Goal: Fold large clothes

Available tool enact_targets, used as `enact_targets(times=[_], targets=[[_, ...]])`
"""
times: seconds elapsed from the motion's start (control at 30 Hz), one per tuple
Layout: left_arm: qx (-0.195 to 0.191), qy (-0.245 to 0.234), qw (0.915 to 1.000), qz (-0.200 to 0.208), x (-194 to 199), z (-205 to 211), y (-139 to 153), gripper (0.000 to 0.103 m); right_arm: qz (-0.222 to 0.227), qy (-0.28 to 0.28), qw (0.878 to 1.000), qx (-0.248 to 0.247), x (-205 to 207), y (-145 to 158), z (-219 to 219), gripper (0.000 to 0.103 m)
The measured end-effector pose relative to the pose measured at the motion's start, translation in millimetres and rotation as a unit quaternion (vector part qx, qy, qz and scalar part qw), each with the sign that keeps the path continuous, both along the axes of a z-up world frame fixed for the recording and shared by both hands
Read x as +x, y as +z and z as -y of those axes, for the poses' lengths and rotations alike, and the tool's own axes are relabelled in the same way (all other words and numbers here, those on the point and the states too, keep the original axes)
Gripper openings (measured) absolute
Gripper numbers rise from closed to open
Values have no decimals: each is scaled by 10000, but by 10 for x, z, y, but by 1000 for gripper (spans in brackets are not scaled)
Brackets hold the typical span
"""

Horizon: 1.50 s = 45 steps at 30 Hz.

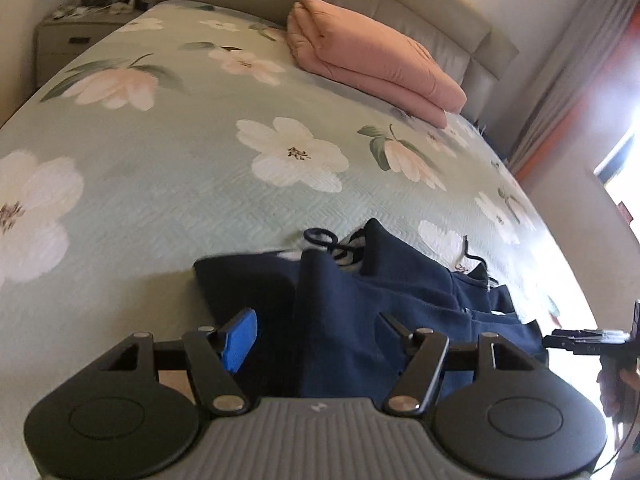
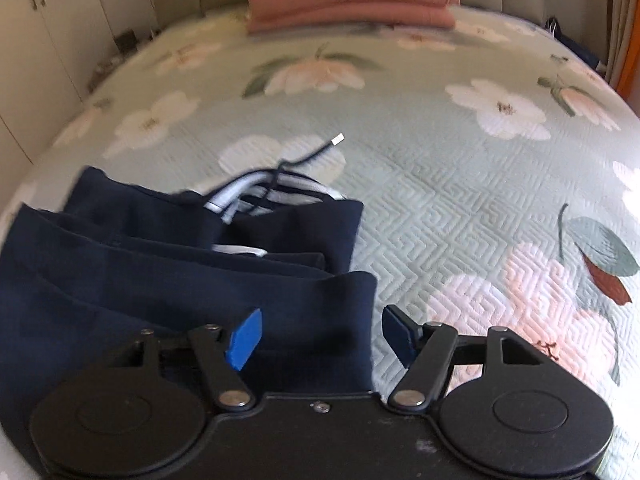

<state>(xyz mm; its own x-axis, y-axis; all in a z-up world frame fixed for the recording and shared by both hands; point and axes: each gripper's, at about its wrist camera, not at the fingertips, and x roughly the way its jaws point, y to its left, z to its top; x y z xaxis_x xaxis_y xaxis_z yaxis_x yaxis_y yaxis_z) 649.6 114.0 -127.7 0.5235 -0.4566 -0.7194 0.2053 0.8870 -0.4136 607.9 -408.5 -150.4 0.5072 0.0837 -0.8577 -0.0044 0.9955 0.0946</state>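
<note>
Bedroom walls, a padded headboard (image 1: pixel 360 4) and grey curtains (image 1: pixel 568 80) framed a wide bed (image 1: pixel 180 200) covered with a pale green quilted spread printed with large white and pink flowers. At the far left of the left wrist view stood a nightstand (image 1: pixel 72 44) with small clutter on top; in the right wrist view pale cupboard doors (image 2: pixel 48 40) lined the left side of the room.

Against the headboard lay a folded pink blanket (image 1: pixel 372 60), well apart from everything else.

Near the close edge of the bed lay the navy garment (image 2: pixel 160 272), folded into several stacked layers, with a striped white and navy lining showing at its far end. A dark drawstring (image 2: pixel 312 154) with a pale tip trailed from it onto the spread.

The left claw (image 1: pixel 316 336) hung over the left part of the garment, its jaws standing wide with only cloth below them and nothing gripped. The right claw (image 2: pixel 320 336) hung over the garment's right edge, jaws likewise wide apart and not pressing on the fabric; one blue pad (image 2: pixel 244 340) sat above the cloth, the other above the bedspread. The right claw also showed at the right edge of the left wrist view.
</note>
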Motion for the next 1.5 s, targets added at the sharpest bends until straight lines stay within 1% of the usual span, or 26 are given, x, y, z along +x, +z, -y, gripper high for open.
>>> enact_targets(times=[0.03,0.13,0.17,0.23,0.3,0.33,0.4,0.43,0.47,0.5,0.53,0.57,0.6,0.67,0.83,0.87,0.93,1.0,1.03,1.1,1.17,1.2,1.27,1.33,1.4,1.5], targets=[[91,-93,9999,-10,62,36,-13,68,-81,2,10000,5,52,-45,29,80],[246,-295,9993,-44,219,114,-61,68,-265,-92,9991,322,175,-174,165,81],[228,-389,9989,-98,268,135,-84,69,-334,-159,9982,469,197,-202,214,81],[50,-634,9976,-259,367,192,-147,69,-409,-289,9961,731,239,-275,298,81],[-80,-742,9966,-338,448,258,-213,70,-370,-396,9936,987,229,-306,355,80],[-72,-801,9960,-388,484,301,-250,68,-342,-444,9921,1120,235,-331,356,79],[26,-828,9960,-335,525,364,-299,60,-257,-467,9922,1131,213,-312,331,66],[49,-835,9960,-315,536,384,-320,50,-194,-388,9933,1075,203,-297,290,47],[70,-819,9961,-324,538,399,-330,35,-136,-306,9947,968,192,-285,243,33],[101,-811,9962,-309,535,415,-333,23,-56,-242,9963,817,168,-267,191,30],[149,-859,9959,-255,512,436,-326,8,69,-187,9977,649,117,-229,146,21],[196,-878,9958,-184,483,455,-308,8,139,-153,9983,544,75,-202,115,15],[274,-893,9956,-99,441,477,-275,8,226,-129,9986,453,21,-157,87,12],[334,-935,9950,-81,370,483,-194,7,428,-115,9985,334,-90,-49,43,9],[-199,-530,9981,230,246,273,169,6,1089,-52,9940,58,-251,413,-54,7],[-248,-449,9981,326,253,238,261,6,1265,-37,9919,-33,-230,532,-75,7],[-192,-311,9978,562,299,214,420,6,1589,35,9872,-142,-105,724,-121,7],[-96,-217,9966,785,400,228,514,6,1770,184,9838,-203,135,812,-183,7],[-13,-171,9962,853,483,246,520,6,1840,242,9823,-269,282,804,-220,7],[-16,16,9961,882,664,252,450,6,1878,268,9811,-390,579,695,-281,7],[-33,222,9958,886,844,254,280,7,1773,119,9833,-390,876,475,-290,7],[-52,293,9958,863,923,255,172,7,1655,21,9854,-398,1009,329,-287,7],[-15,463,9969,638,1071,242,-112,7,1297,-123,9905,-451,1214,10,-286,7],[260,551,9973,399,1158,256,-403,7,1017,-204,9931,-555,1318,-292,-290,7],[436,580,9971,207,1170,246,-604,7,795,-216,9946,-629,1355,-492,-312,7],[477,593,9971,91,1123,199,-735,11,805,-182,9937,-759,1338,-547,-349,8]])
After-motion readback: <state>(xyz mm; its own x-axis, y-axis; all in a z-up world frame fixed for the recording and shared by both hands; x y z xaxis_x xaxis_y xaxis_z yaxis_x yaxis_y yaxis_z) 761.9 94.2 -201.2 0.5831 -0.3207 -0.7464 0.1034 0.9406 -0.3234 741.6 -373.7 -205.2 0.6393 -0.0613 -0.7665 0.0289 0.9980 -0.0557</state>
